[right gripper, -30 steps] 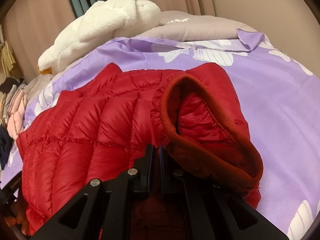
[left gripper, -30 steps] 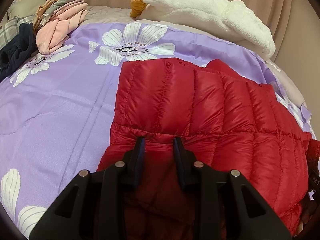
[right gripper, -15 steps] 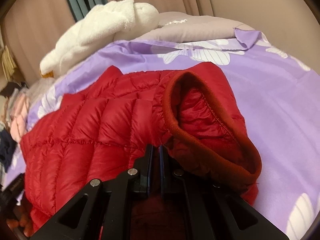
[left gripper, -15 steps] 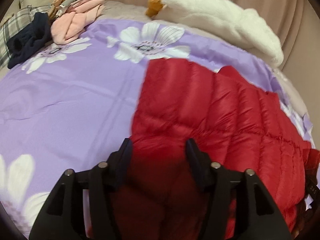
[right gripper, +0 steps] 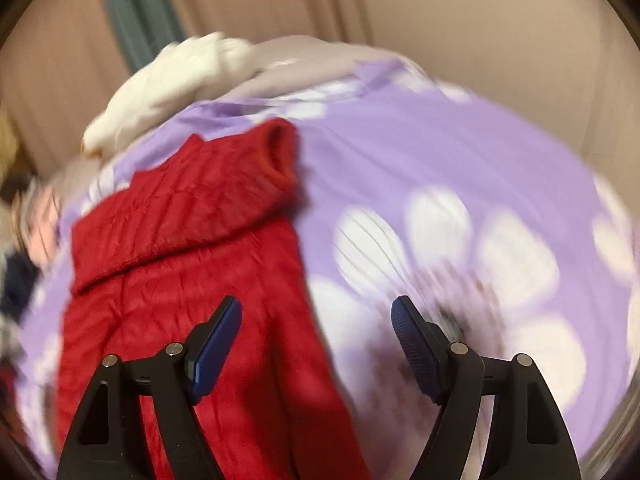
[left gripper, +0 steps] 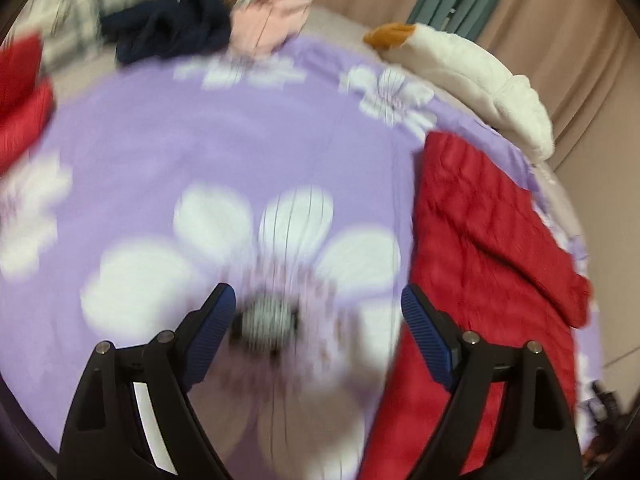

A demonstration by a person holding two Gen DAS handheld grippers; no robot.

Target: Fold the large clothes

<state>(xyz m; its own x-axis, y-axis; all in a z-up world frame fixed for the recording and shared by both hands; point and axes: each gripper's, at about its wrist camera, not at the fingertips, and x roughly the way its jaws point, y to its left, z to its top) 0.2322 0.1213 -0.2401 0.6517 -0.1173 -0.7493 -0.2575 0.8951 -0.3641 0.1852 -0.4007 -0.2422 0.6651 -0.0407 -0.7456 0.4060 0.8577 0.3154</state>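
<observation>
A red quilted puffer jacket [left gripper: 484, 248] lies folded on the purple flowered bedspread [left gripper: 192, 152]. In the left wrist view it lies to the right of my left gripper [left gripper: 318, 298], which is open, empty and over bare bedspread. In the right wrist view the jacket [right gripper: 192, 240] lies left and ahead, its ribbed collar [right gripper: 280, 152] at the far end. My right gripper [right gripper: 316, 306] is open and empty, its left finger over the jacket's near part, its right finger over the bedspread. Both views are blurred.
A white fleece blanket [left gripper: 472, 80] lies at the far edge of the bed. A heap of navy, pink and plaid clothes [left gripper: 180, 28] lies at the far left. A second red item [left gripper: 20, 96] is at the left edge. Beige curtains hang behind.
Both grippers opened and let go of the jacket. The left gripper swung left away from it, over the bedspread; the right gripper pulled back and to the right. The jacket now lies flat.
</observation>
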